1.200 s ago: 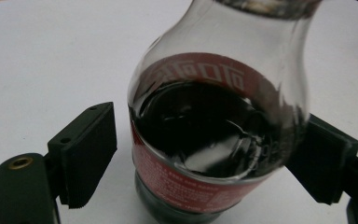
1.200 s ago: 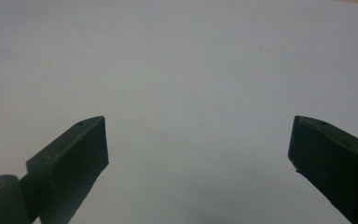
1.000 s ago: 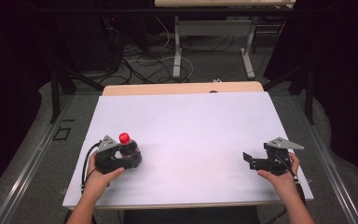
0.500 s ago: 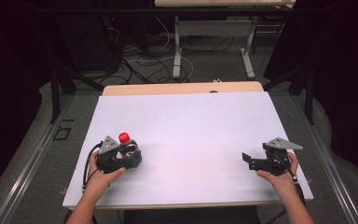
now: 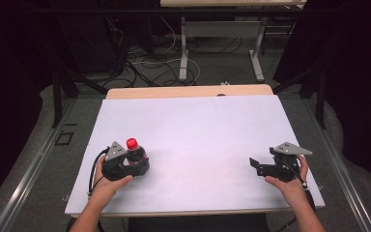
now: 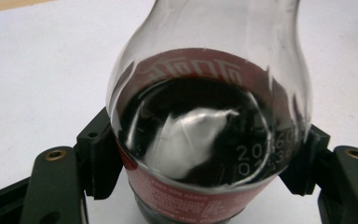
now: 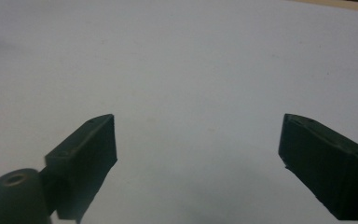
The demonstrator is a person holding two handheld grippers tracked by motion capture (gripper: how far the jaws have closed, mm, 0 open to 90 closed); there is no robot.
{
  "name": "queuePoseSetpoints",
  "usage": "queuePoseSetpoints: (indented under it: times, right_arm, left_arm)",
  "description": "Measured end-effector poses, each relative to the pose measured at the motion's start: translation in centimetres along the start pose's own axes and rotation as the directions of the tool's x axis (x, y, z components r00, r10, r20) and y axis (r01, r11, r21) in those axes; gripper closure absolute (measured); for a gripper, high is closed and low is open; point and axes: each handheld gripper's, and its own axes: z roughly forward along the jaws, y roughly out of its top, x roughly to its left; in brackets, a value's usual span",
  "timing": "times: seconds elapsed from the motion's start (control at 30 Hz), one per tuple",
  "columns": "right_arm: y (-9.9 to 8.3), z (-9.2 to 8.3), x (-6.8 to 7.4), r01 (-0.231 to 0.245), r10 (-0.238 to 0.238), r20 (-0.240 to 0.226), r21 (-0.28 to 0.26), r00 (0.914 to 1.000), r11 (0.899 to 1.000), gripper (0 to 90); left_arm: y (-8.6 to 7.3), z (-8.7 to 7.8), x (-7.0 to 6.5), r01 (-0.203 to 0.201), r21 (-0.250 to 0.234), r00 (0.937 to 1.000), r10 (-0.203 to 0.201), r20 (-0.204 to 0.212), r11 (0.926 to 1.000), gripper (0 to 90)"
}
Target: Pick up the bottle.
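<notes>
Small bottle of dark liquid near the table's front left corner, standing upright, long axis vertical, red cap pointing up. Left gripper clamps the bottle's red-labelled body from both sides. Right gripper, near the front right edge, jaws spread wide, nothing between them.

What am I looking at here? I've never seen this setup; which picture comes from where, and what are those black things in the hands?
A person sits at a white table holding a hand-operated gripper in each hand; no robot arm is involved. The high view looks down from above. The other two come from cameras riding on the grippers. The left gripper is closed around a small bottle with a red cap, a red label and dark liquid; its pads press the sides. The right gripper is open and holds nothing, above bare table.
</notes>
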Motion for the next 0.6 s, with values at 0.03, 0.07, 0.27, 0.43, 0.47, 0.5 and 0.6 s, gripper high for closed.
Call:
queuePoseSetpoints:
  times: [0.03, 0.07, 0.27, 0.43, 0.47, 0.5, 0.6]
  right_arm:
    - [0.1, -0.1, 0.1, 0.007, -0.007, -0.005, -0.006, 1.0000, 1.000, 15.0]
    - [0.3, -0.2, 0.4, 0.005, -0.005, -0.021, -0.004, 0.9998, 1.000, 15.0]
    - [1.7, -0.7, 2.1, 0.084, -0.086, -0.081, -0.032, 0.9930, 0.996, 20.7]
    - [3.1, -1.2, 4.1, 0.119, -0.129, -0.145, -0.074, 0.9810, 0.990, 25.3]
    - [3.4, -1.2, 4.5, 0.118, -0.130, -0.163, -0.077, 0.9781, 0.990, 26.3]
    - [3.7, -1.2, 4.9, 0.123, -0.135, -0.178, -0.080, 0.9746, 0.989, 28.0]
    - [4.5, -1.5, 6.1, 0.118, -0.131, -0.207, -0.075, 0.9696, 0.990, 31.2]
  left_arm:
    - [0.3, 0.1, -0.3, 0.002, 0.004, 1.0000, -0.002, 0.010, 1.0000, 28.8]
    - [0.6, 0.3, -0.7, 0.004, 0.003, 0.9999, -0.004, 0.014, 1.0000, 28.8]
    - [2.7, 1.3, -3.1, -0.028, 0.003, 0.9976, 0.028, 0.064, 0.9996, 28.9]
    - [4.4, 2.2, -5.8, -0.077, 0.007, 0.9899, 0.076, 0.120, 0.9970, 29.0]
    - [4.7, 2.5, -6.4, -0.086, 0.004, 0.9883, 0.085, 0.127, 0.9963, 29.0]
    - [5.0, 2.7, -6.9, -0.098, 0.007, 0.9862, 0.096, 0.135, 0.9952, 29.0]
    - [5.6, 3.7, -8.6, -0.111, 0.006, 0.9808, 0.109, 0.162, 0.9938, 29.0]
